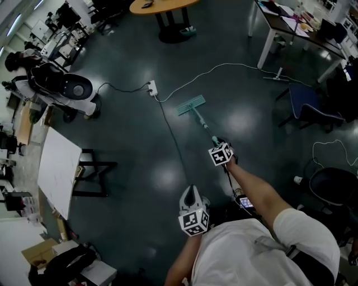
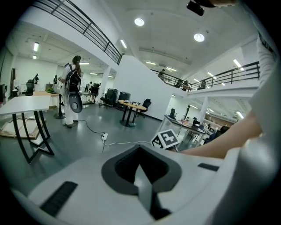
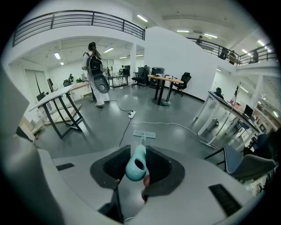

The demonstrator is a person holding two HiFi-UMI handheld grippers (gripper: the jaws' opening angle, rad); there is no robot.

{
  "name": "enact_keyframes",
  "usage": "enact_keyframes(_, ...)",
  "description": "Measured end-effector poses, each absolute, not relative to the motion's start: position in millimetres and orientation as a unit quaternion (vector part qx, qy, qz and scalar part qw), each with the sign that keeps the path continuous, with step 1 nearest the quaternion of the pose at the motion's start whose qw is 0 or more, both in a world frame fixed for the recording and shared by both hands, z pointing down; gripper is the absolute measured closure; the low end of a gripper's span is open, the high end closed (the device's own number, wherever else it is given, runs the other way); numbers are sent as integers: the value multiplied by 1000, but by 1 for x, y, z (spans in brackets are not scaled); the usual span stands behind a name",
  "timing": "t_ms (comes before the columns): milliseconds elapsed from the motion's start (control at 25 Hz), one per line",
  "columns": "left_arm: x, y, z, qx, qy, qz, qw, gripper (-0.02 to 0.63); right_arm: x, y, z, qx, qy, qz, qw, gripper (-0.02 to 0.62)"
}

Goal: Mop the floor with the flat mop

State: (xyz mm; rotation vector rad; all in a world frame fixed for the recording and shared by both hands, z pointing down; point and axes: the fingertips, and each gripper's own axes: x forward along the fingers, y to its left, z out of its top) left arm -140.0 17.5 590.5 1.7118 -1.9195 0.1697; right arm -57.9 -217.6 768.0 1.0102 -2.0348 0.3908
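Observation:
A flat mop with a teal head (image 1: 191,105) lies on the dark floor, its pole running back to my right gripper (image 1: 220,146). That gripper is shut on the mop's teal handle (image 3: 136,164), whose hollow end pokes out between the jaws; the mop head (image 3: 144,134) shows small on the floor beyond. My left gripper (image 1: 192,196) hangs nearer my body, away from the mop, held level above the floor. In the left gripper view its jaws (image 2: 141,169) are closed together with nothing between them.
A white power strip (image 1: 151,87) and its cables (image 1: 168,120) cross the floor just left of the mop head. A person with a backpack device (image 1: 53,84) stands at left. A white table (image 1: 56,167), a round table (image 1: 162,6), desks and chairs (image 1: 310,109) ring the floor.

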Motion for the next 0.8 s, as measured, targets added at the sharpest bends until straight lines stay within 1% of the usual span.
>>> enact_keyframes(200, -142, 21, 595, 643, -716, 74, 262, 601, -40, -192, 750, 401, -810, 167, 394, 482)
enact_keyframes(440, -130, 20, 573, 667, -701, 69, 242, 601, 6, -93, 693, 351, -822, 156, 421, 482)
enact_keyframes(560, -126, 24, 561, 678, -695, 61, 231, 601, 31, -41, 660, 340, -823, 169, 423, 482)
enact_keyframes(680, -116, 27, 562, 686, -687, 56, 233, 601, 48, -8, 638, 341, -823, 178, 418, 482)
enact_keyframes(800, -104, 27, 571, 690, -678, 57, 246, 601, 53, 0, 635, 338, -828, 159, 417, 482)
